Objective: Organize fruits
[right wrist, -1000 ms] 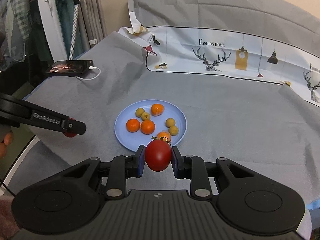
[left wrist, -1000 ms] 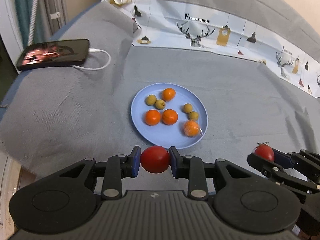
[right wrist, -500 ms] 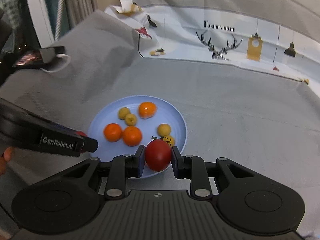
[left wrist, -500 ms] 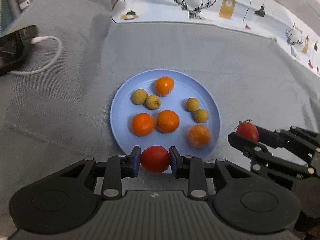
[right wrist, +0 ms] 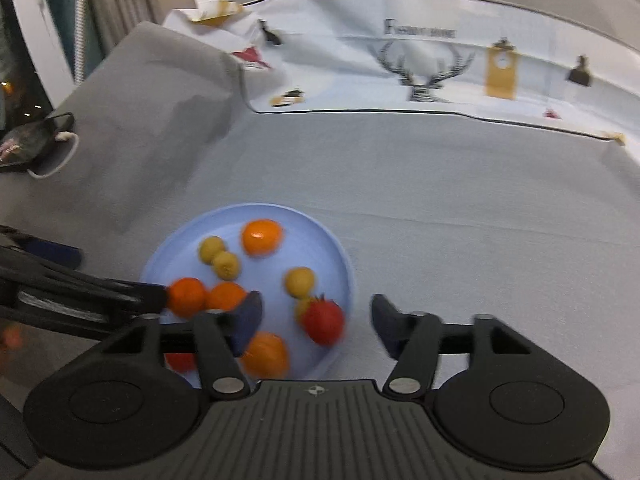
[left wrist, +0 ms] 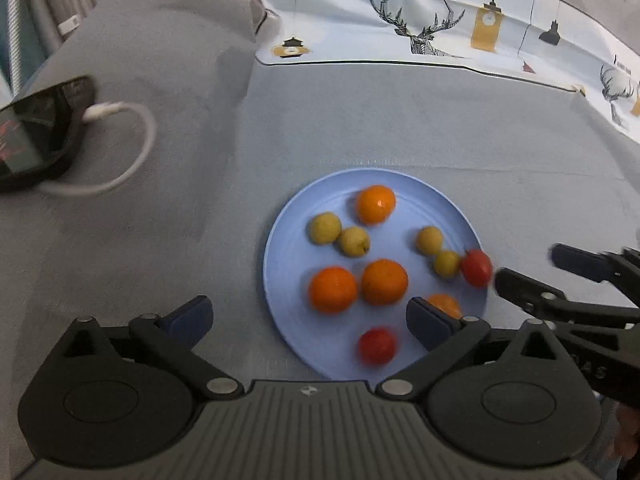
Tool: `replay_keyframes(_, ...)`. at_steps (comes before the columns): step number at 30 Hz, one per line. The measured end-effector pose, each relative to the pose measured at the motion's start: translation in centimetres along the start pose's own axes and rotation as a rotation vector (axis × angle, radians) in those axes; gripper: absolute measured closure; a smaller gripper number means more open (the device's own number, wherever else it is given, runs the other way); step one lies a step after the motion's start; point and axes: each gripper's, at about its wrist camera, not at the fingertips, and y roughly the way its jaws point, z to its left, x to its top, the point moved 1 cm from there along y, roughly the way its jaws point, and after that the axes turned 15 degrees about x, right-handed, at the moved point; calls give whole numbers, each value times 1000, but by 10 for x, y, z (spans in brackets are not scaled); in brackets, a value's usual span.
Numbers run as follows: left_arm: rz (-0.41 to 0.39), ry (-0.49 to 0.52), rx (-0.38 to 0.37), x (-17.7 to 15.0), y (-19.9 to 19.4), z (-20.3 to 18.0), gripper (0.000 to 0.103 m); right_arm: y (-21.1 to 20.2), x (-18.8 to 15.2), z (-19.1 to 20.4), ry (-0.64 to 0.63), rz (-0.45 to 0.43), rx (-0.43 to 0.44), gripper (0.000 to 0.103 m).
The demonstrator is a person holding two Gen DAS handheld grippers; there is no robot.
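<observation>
Both tomatoes lie on the plate, both claws released.

My left gripper (left wrist: 308, 322) hangs spread wide over the near rim of the blue plate (left wrist: 280, 240), its tomato (left wrist: 377, 346) lying loose just inside that rim. My right gripper (right wrist: 316, 320) is likewise spread, and its tomato (right wrist: 323, 320) sits at the plate's right edge, touching a small yellow fruit (left wrist: 446, 263). Oranges (left wrist: 384, 282) fill the middle. I judge these tomatoes light, smooth, soft-skinned and apt to roll, so I'd take them across the widest part with gentle pressure. Both grippers tilt down, low over the grey bedspread (left wrist: 400, 120).
</observation>
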Motion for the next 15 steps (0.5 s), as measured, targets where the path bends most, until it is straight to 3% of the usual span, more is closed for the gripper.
replay_keyframes(4,3,-21,-3,-24,-29,8,0,-35,-21,9,11,7,-22,16)
replay_keyframes(7,-4,-27,8,-44,-52,10,0,-60,-34,26,21,3,-15,12)
replay_keyframes(15,-50,-70,45,-87,-105,19,0,-123,-54,72,-52,-133,-41,1)
